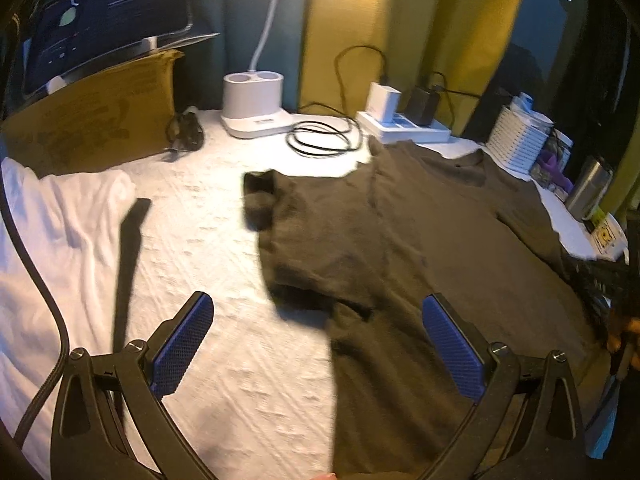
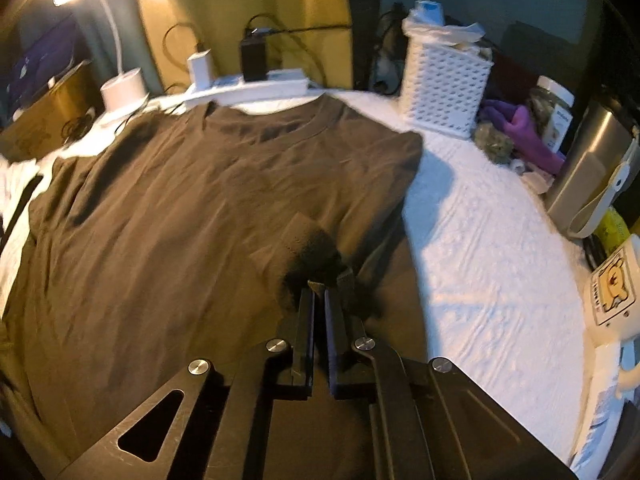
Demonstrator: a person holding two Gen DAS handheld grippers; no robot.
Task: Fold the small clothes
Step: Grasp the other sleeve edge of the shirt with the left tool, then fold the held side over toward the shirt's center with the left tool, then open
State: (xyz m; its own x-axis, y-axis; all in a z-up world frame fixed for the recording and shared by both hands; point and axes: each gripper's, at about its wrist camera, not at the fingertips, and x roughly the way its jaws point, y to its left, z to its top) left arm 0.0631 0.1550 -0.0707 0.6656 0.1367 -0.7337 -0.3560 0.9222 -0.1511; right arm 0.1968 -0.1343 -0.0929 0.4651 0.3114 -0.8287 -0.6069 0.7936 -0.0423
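- The brown t-shirt lies flat on the white-covered worktop, collar away from both claws.
- The right claw is clenched on a pinch of the shirt's right-side fabric, folded inward.
- The left claw hangs released over the shirt's left edge, nearer the left sleeve.

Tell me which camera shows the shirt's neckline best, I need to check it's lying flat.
The right wrist view: the brown shirt faces it squarely, its collar showing as a full curve by the power strip. In the left wrist view the collar sits far off, oblique and blurred.
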